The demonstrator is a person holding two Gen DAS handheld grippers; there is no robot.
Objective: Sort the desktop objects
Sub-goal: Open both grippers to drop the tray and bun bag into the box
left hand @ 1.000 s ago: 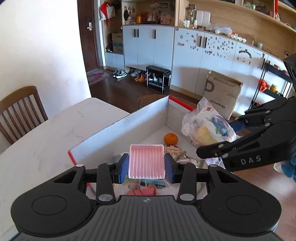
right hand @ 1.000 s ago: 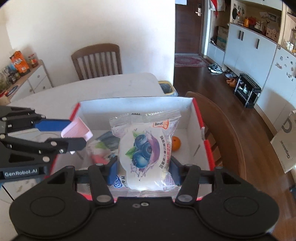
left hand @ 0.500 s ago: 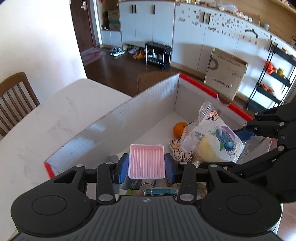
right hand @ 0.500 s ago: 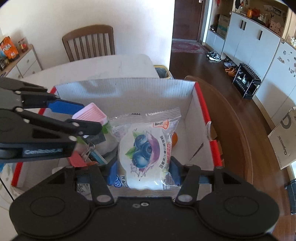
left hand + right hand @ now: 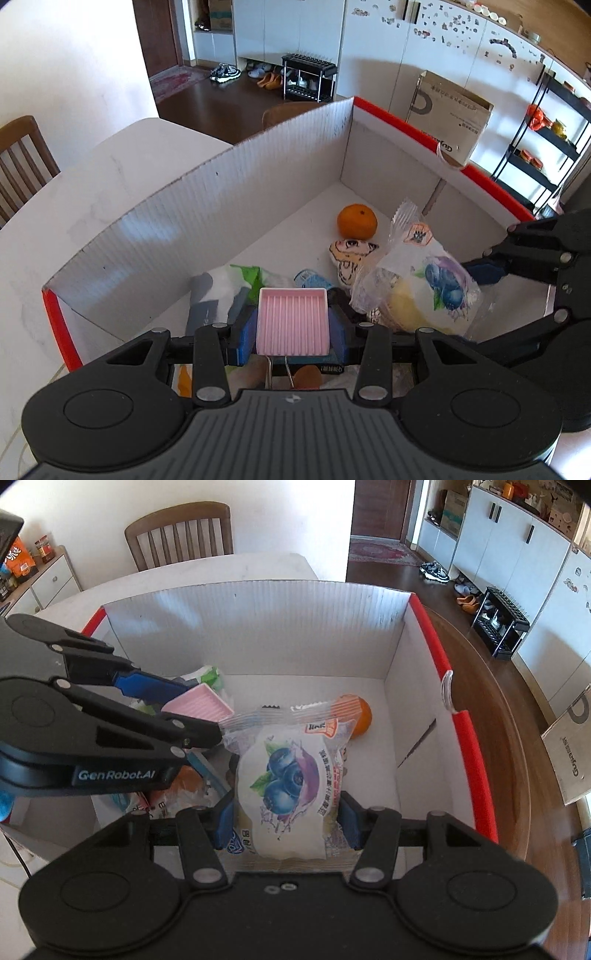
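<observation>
My left gripper [image 5: 292, 328] is shut on a small pink ribbed tray [image 5: 293, 320], held just inside a white cardboard box with red rims [image 5: 207, 206]. My right gripper [image 5: 286, 821] is shut on a clear snack packet printed with blueberries [image 5: 291, 775], also lowered into the box. In the right wrist view the left gripper [image 5: 192, 716] comes in from the left with the pink tray [image 5: 197, 705] touching the packet's top corner. In the left wrist view the packet [image 5: 417, 284] hangs at the right.
On the box floor lie an orange [image 5: 357, 220], a cartoon-face pouch [image 5: 351, 254], a green-and-white packet [image 5: 236, 280], a binder clip [image 5: 280, 369] and other small items. The box stands on a white table [image 5: 110, 173]. A wooden chair [image 5: 181, 533] stands behind the table.
Both grippers have sunk from above the box rim down into the box, each keeping its load. The box floor and its contents look closer and fuller in both views.
</observation>
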